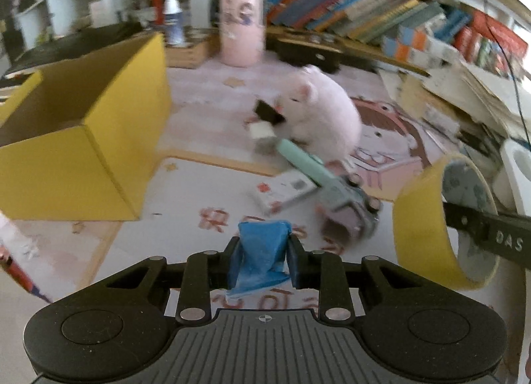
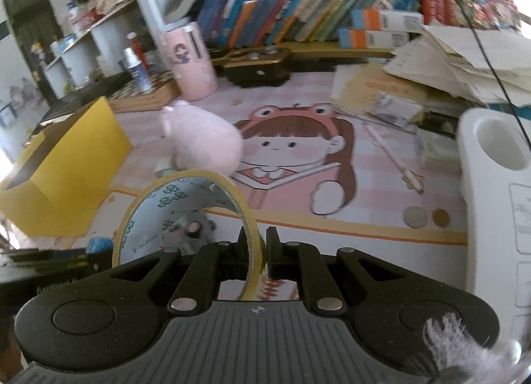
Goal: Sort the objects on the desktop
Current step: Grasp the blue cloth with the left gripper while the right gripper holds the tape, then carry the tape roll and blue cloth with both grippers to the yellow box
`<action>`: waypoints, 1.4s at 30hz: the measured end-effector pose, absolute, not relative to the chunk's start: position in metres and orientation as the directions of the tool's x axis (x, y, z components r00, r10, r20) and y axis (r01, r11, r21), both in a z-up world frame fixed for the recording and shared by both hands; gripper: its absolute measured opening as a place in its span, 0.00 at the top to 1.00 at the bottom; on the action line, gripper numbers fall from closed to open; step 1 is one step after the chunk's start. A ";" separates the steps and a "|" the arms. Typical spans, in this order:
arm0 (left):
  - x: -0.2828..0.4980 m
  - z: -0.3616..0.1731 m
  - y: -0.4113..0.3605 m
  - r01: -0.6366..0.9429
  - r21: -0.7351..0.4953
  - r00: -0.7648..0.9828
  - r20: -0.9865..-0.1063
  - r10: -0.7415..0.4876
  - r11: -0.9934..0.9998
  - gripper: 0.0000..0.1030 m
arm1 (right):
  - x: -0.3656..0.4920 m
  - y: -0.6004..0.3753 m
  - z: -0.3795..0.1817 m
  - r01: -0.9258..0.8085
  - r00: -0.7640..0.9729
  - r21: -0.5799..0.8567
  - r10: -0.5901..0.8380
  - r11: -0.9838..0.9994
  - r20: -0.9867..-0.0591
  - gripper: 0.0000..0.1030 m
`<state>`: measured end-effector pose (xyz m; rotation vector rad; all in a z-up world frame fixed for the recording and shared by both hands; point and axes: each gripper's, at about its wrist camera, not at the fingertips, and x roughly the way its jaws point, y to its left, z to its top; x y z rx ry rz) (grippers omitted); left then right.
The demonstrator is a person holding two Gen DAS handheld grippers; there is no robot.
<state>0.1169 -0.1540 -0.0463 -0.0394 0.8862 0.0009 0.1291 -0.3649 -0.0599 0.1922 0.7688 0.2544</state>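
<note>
We hold a blue packet [image 1: 262,251] in the left hand-held gripper [image 1: 262,263], tape roll [image 2: 186,215] in the right hand-held gripper [image 2: 257,251]; yellow box [image 1: 83,138] sits far-left, nearer our left hand.

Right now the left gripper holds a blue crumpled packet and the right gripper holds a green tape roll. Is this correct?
Not quite: the tape roll pinched in the right gripper is yellow, as the right wrist view shows. The left gripper does hold the blue crumpled packet.
</note>
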 end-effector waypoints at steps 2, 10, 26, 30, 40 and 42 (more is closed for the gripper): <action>0.114 -0.046 -0.145 -0.053 -0.043 0.635 -0.772 0.001 0.998 0.74 | 0.129 -0.358 -0.058 -0.190 0.686 0.259 0.317 0.947 -0.655 0.92; 0.097 -0.043 -0.117 -0.117 -0.062 0.656 -0.754 0.031 0.991 0.74 | 0.123 -0.327 -0.050 -0.282 0.672 0.237 0.368 0.930 -0.643 0.92; 0.041 -0.034 -0.029 -0.113 -0.084 0.682 -0.731 0.015 0.990 0.74 | 0.070 -0.232 -0.048 -0.328 0.604 0.240 0.398 0.914 -0.691 0.92; 0.027 -0.033 -0.003 -0.107 -0.095 0.682 -0.732 0.003 0.990 0.74 | 0.054 -0.204 -0.046 -0.337 0.595 0.240 0.404 0.910 -0.695 0.92; -0.004 -0.029 0.050 -0.081 -0.110 0.703 -0.711 -0.022 0.991 0.74 | 0.019 -0.149 -0.046 -0.327 0.597 0.250 0.404 0.911 -0.693 0.92; -0.009 -0.028 0.060 -0.083 -0.112 0.709 -0.705 -0.020 0.990 0.74 | 0.015 -0.137 -0.045 -0.332 0.601 0.249 0.408 0.910 -0.688 0.92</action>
